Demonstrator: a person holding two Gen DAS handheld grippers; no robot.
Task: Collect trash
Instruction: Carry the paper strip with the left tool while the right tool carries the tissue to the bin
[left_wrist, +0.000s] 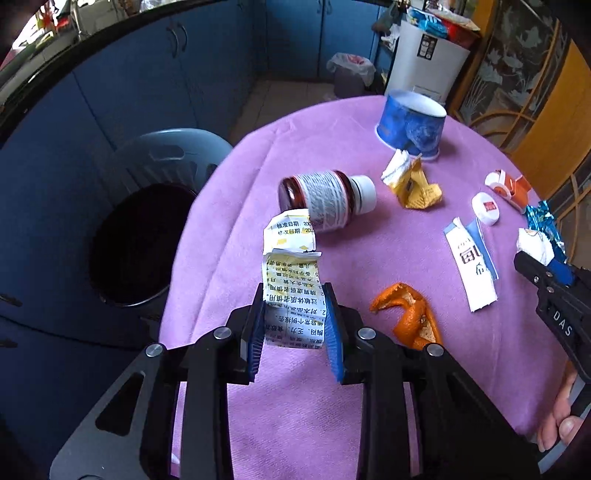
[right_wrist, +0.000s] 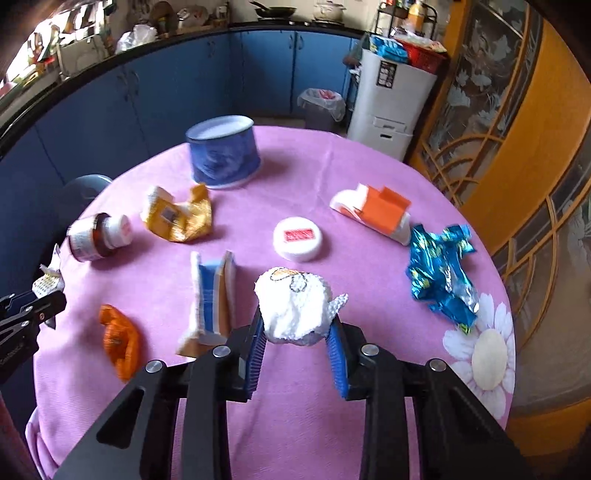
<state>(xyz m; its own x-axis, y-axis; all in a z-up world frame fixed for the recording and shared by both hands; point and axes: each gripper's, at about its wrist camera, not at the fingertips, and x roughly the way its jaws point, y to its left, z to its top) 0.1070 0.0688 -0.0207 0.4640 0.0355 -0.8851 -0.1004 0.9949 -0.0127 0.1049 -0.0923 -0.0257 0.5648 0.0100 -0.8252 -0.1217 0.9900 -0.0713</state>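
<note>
So the left gripper (left_wrist: 294, 295) is clamped on a crumpled yellow-and-white printed paper leaflet (left_wrist: 291, 266), holding it up over the left edge of the round table with the pink cloth (left_wrist: 295, 406), with the dark open trash bin (left_wrist: 136, 243) sitting on the floor just off that edge. The right gripper (right_wrist: 297, 325) is pinching a scrunched white tissue wad (right_wrist: 295, 306) between its blue pads (right_wrist: 255, 354), lifted a bit above the cloth. Everything else is lying loose on the table: a brown pill bottle with a white cap (left_wrist: 325, 199) on its side, a crumpled yellow foil wrapper (left_wrist: 413, 182) near it, an upside-down blue paper cup (right_wrist: 221, 155) at the far side, a round white lid with a red label (right_wrist: 299, 238), an orange-and-white cardboard box (right_wrist: 373, 212), a shiny blue foil wrapper (right_wrist: 439, 273), a torn blue-and-white paper packet (right_wrist: 212, 295), and a piece of orange peel (left_wrist: 406, 312) close to the left gripper.
</note>
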